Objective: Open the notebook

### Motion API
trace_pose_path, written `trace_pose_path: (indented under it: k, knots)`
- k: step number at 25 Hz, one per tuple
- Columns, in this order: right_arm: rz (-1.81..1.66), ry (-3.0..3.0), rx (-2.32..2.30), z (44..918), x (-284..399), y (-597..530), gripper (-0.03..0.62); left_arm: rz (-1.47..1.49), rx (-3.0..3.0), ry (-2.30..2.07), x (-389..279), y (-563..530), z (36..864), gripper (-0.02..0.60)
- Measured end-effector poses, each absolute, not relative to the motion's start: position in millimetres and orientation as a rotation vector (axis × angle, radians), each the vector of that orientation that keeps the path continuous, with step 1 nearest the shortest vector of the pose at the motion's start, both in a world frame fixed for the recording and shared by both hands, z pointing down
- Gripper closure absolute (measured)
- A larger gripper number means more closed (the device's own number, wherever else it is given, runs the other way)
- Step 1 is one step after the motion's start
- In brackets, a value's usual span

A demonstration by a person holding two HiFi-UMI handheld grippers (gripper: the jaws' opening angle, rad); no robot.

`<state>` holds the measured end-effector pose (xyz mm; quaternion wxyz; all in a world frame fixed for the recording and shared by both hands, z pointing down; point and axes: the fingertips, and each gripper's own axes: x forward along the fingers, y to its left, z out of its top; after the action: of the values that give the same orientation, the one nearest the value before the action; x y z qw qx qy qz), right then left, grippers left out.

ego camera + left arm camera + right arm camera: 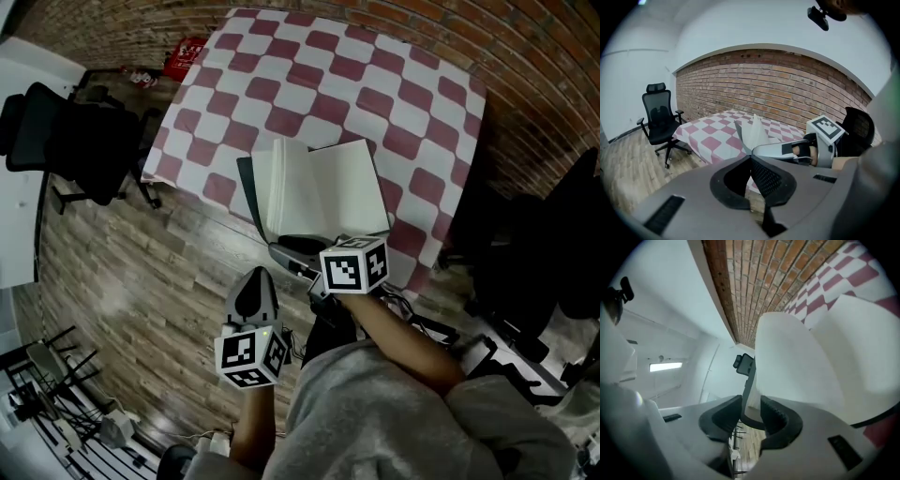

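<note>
My left gripper (pixel 254 279) hangs low beside my body, over the wood-plank floor (pixel 141 281) and short of the desk's near edge, with its nose pointing forward and its jaws clenched on nothing; the ribbed pads meet at a seam. My right gripper (pixel 286 248) reaches further, forearm stretched out from a grey sleeve (pixel 394 412) and angled across towards my left, so its jaws arrive at the near left corner of the white-paged notebook with a dark cover (pixel 328 187). There they are grasping the cover — its thin dark edge stands between the two pads, with pale pages rising just beyond. The notebook sits at the near edge of the desk draped in a red-and-white checked cloth (pixel 375 84), and it already lies open. Its long axis runs away from me towards the red brick wall (pixel 525 47), spine along that same line; the right page lies fairly flat, while the leaves on the left stand partly raised, fanned above the dark cover. A black wheeled office chair (pixel 75 141) stands on the floor off to the left, well apart from the desk's corner.
</note>
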<state>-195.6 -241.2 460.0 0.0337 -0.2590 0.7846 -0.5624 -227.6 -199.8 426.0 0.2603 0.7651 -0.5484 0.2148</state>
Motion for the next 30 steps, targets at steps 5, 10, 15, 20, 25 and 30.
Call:
trace_pose_path:
  k: [5,10,15,20,25,30]
  knots:
    - [-1.738,2.525,-0.925,493.7,-221.7,-240.1,0.456,0.590,2.062,-1.485,-231.5,-198.1,427.5,0.574]
    - [-1.965,2.410,-1.069,540.6,-227.3,-232.4,0.535,0.594,2.062,-1.489,-238.4,-198.7,425.1,0.574]
    - [-1.884,2.506,-1.254,543.0,-214.8,-227.3,0.539,0.588,2.079,-1.492,-241.1,-200.1,421.0,0.574]
    - [-1.839,2.445,-1.398,535.1,-175.5,-232.5,0.539,0.584,2.115,-1.474,-230.5,-197.3,415.8,0.574]
    - [-1.699,2.535,-1.587,527.4,-126.4,-232.8,0.540,0.561,2.166,-1.450,-213.0,-193.8,405.5,0.574]
    - [-1.631,2.513,-1.720,522.0,-81.0,-227.3,0.543,0.539,2.212,-1.451,-198.1,-187.1,392.3,0.574]
